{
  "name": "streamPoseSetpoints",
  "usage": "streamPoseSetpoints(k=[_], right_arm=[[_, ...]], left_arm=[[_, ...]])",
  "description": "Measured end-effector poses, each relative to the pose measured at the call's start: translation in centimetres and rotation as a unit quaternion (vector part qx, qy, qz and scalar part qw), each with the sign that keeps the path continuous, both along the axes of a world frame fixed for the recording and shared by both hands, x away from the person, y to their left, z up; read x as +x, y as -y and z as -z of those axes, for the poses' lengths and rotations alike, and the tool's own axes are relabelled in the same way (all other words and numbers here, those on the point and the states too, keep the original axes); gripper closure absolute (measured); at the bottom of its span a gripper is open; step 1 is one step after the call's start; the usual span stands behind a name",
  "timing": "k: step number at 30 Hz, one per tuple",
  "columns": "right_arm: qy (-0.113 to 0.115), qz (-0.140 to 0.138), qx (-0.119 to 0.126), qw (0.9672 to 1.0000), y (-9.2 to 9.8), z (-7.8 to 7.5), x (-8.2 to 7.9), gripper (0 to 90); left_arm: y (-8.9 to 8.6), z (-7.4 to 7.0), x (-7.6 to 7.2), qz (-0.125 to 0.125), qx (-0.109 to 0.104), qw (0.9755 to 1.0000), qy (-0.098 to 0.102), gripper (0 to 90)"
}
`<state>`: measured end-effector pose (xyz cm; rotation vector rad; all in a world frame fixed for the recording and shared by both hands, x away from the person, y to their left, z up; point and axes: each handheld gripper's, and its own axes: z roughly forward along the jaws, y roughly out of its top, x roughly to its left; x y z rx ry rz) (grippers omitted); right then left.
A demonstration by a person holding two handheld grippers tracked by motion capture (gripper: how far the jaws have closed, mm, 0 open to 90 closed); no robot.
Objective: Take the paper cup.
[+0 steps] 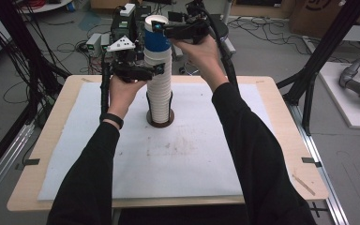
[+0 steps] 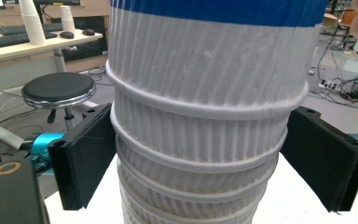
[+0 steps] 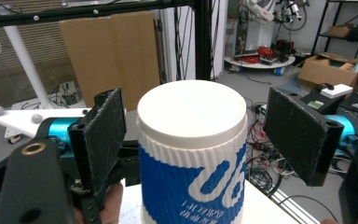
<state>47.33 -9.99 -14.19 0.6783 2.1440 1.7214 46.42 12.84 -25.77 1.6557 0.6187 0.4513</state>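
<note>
A tall stack of white ribbed paper cups (image 1: 158,89) stands on a dark round base (image 1: 160,123) at the middle of the table. Its top cup (image 1: 156,40) has a blue band and a flat white top (image 3: 191,109). My left gripper (image 1: 158,69) grips the stack just below the blue cup, and both black pads (image 2: 91,154) lie against the ribbed cups (image 2: 200,135). My right gripper (image 1: 158,27) is up at the blue cup's top. Its jaws stand either side of that cup, with a gap between each pad (image 3: 105,128) and the cup wall.
A white mat (image 1: 183,159) covers the wooden table (image 1: 286,154). Black frame posts (image 1: 326,47) rise at both sides. Beyond the table are cables, electronics, a black stool (image 2: 58,91), a desk with more cups (image 2: 30,21) and cardboard boxes (image 3: 335,70).
</note>
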Motion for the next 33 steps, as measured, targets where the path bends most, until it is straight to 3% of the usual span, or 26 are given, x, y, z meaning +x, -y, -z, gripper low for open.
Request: streamPoseSetpoints(k=[1,9,17,33], right_arm=[[-0.001,0.002,0.000,1.0000,-0.1,0.1,0.1,25.5],[-0.007,-0.003,-0.015,0.9999,-0.9,0.5,0.4,28.2],[0.007,0.000,-0.023,0.9997,-1.0,0.4,0.1,30.1],[0.048,0.000,0.016,0.9987,-0.5,-1.9,-0.9,30.4]], left_arm=[[0.0,0.0,0.0,0.000,0.000,1.0000,0.000,12.3],[0.0,0.0,-0.1,0.000,0.000,1.0000,-0.001,12.3],[0.0,0.0,-0.1,0.000,0.001,1.0000,-0.001,12.3],[0.0,-0.1,-0.2,0.000,0.002,1.0000,0.000,12.3]])
